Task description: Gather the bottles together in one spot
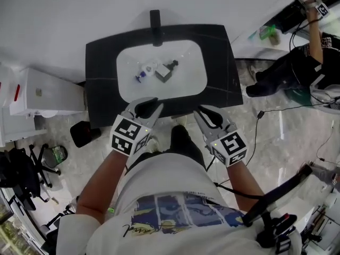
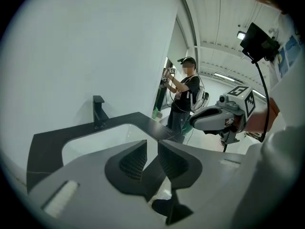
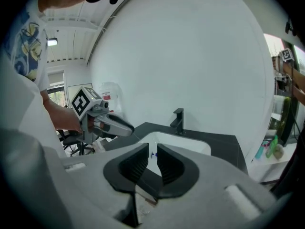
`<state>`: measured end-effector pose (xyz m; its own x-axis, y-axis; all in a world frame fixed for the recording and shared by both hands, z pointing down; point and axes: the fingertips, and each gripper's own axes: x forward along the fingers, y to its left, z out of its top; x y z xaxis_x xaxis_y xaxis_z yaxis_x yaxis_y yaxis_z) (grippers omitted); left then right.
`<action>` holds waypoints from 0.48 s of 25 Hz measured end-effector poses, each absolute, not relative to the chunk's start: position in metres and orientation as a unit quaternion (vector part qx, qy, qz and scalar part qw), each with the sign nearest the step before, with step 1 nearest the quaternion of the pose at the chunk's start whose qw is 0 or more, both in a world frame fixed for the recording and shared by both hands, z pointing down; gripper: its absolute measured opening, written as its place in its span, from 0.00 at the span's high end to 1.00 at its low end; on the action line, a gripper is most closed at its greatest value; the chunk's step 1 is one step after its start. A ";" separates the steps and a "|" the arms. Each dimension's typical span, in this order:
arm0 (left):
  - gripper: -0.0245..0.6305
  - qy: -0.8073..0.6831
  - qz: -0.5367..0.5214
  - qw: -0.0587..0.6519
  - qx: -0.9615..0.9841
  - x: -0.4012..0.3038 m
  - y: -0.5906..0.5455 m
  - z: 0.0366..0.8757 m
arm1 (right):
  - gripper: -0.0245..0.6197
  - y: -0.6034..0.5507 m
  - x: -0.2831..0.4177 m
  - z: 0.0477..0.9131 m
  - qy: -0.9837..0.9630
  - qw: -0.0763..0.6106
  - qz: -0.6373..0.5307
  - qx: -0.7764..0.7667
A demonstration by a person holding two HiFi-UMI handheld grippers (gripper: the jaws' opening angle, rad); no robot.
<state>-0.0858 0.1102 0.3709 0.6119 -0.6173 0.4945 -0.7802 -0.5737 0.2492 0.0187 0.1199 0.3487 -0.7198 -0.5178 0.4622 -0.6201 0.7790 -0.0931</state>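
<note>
Several small bottles lie in the white sink basin (image 1: 186, 86): a blue-capped one (image 1: 139, 77), a white one (image 1: 149, 68) and a grey square one with a black pump (image 1: 166, 72). The basin is set in a black counter (image 1: 101, 68). My left gripper (image 1: 147, 105) hovers over the counter's near edge, short of the basin. Its jaws stand a narrow gap apart with nothing between them (image 2: 152, 147). My right gripper (image 1: 205, 113) hangs beside it on the right, also narrowly apart and empty (image 3: 152, 150). The blue cap (image 3: 153, 154) shows through that gap.
A black faucet (image 1: 154, 24) stands at the basin's back edge against the white wall. A white cabinet (image 1: 48, 92) is to the left, a black chair (image 1: 21, 174) on the floor beside it. Another person (image 1: 297, 62) works at the upper right, with cables on the floor.
</note>
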 end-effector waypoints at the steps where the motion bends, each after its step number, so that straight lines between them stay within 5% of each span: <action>1: 0.85 -0.400 0.185 0.228 0.868 -0.080 0.097 0.374 | 0.88 0.108 0.023 0.349 -0.920 0.210 0.121 0.308; 12: 0.84 -0.392 0.278 0.255 0.839 -0.041 -0.017 0.457 | 0.88 0.001 0.091 0.371 -0.907 0.212 0.149 0.331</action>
